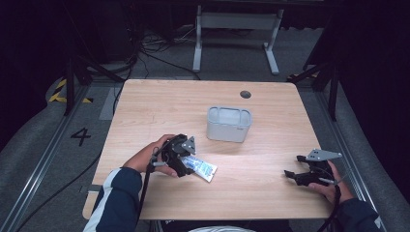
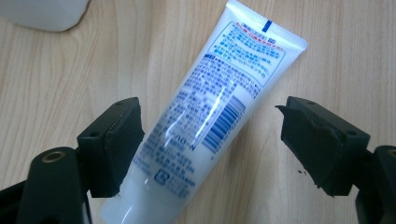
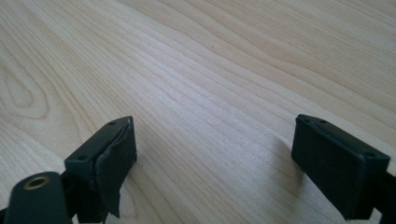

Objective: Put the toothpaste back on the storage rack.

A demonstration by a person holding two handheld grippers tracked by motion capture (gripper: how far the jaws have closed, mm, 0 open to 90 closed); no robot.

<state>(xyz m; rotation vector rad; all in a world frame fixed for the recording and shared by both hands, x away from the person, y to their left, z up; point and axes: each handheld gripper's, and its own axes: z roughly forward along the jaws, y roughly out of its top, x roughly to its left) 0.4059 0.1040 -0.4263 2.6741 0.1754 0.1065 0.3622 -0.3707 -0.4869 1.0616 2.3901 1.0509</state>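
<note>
Big pale wood worktop (image 1: 159, 104), grey plastic tub (image 1: 229, 123) mid-way. White squeeze tube with blue print (image 2: 205, 121) lies flat near the front left, long axis slanting between the left claw (image 2: 210, 140), wide open, one pad touching it. Right claw (image 3: 215, 158), open too, sits well apart.

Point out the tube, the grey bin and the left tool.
tube (image 2: 205, 112), left gripper view, on its printed middle.
grey bin (image 1: 228, 131), high view, on its front wall.
left tool (image 2: 210, 135), left gripper view, midway between its open fingertips.
</note>
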